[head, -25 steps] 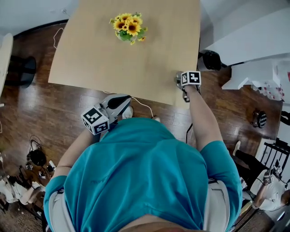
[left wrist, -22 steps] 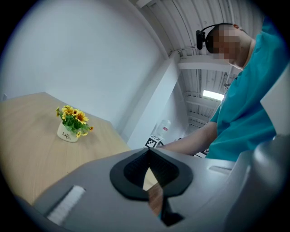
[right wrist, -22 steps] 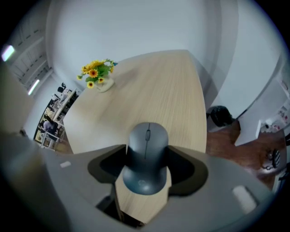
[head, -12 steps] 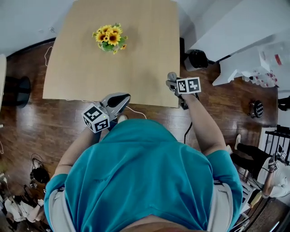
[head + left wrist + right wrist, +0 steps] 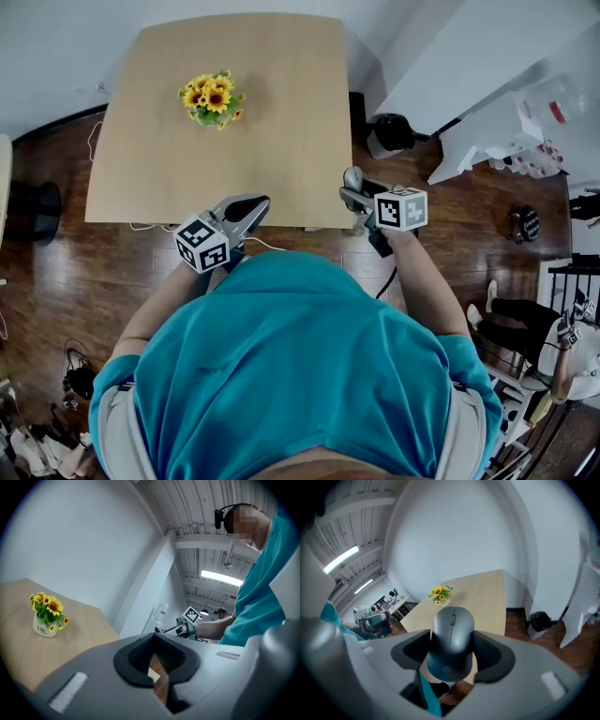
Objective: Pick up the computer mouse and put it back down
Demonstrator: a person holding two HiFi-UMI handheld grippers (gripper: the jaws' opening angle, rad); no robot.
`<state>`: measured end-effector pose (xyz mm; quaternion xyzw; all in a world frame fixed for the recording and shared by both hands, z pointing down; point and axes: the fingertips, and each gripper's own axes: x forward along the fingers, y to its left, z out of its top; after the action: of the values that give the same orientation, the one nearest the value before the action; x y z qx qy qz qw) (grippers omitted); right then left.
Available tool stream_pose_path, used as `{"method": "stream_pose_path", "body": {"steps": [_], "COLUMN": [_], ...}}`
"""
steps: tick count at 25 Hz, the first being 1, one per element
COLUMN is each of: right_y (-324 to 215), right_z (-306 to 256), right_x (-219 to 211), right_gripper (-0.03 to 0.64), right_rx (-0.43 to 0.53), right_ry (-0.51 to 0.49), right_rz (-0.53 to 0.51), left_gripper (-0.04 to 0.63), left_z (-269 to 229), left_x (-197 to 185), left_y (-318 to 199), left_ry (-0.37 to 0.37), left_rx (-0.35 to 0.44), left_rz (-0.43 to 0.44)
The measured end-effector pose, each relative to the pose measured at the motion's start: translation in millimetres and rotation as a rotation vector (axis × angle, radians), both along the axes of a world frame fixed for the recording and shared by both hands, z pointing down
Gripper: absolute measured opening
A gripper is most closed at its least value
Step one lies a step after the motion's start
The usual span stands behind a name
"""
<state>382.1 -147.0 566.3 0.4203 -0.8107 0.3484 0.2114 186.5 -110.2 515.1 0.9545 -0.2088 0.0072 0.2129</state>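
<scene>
1. Logged the right gripper [image 5: 452, 657] clenched on the computer mouse [image 5: 451, 625], with 1 pad against each flank at the rear half of the shell. Noted scroll wheel and buttons facing the camera, nose aimed toward the table [image 5: 487, 597].
2. Located the mouse [image 5: 352, 178] in the head view, carried in the right gripper [image 5: 354, 192] above the near right corner of the table [image 5: 187, 141]. Saw no contact with the top; judged it airborne, nose tilted downward.
3. Found the left gripper [image 5: 157, 660] with jaws drawn together and nothing between them but a sliver of floor. Saw it in the head view [image 5: 246, 208] near the table's front edge, well apart from the mouse.
4. Noted 1 pot of sunflowers [image 5: 210, 98] at the far part of the table, well clear of any landing spot.
5. Judged the mouse light and stiff: a hard plastic shell, smooth, rounded on every side. Expected no give under the pads, but some tendency to slide out along the curved flanks if squeezed off-centre.
6. Rated the 2 flanks as the right place to take hold, low on the sides near the waist. Advised against pressing on the top buttons or the wheel.
7. Considered it only moderately fragile. Recommended lowering until the flat underside met the wood, then easing the pads apart, not dropping from height.
</scene>
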Motion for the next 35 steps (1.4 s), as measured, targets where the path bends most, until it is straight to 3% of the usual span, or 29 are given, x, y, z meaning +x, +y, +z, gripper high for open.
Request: {"method": "stream_pose_path", "body": {"steps": [13,17,25,35], "right_y": [39.2,42.0,48.4,43.7], "right_z": [-52.0,-57.5,-58.0,-51.8], "right_x": [-13.8,-14.0,-10.2,-6.6], "right_gripper": [0.285,0.284,0.285,0.285], "right_rx": [0.16,0.177,0.185,0.168], "right_ry": [-0.111,-0.119,-0.133,-0.098], "right_rz": [-0.063,-0.067,-0.064,-0.071], "left_gripper": [0.005,0.003,0.005,0.005], "left_z": [-15.3,-15.4,-18.3,-18.6], "left_x": [26.1,28.2,28.7,28.8], "left_y": [-6.3,-8.3,-4.3,1.5], "left_ry": [-0.017,-0.043,0.005,0.003], "left_rx": [0.049,0.054,0.033,0.048], "left_rz": [-0.006,-0.004,-0.006,0.002]}}
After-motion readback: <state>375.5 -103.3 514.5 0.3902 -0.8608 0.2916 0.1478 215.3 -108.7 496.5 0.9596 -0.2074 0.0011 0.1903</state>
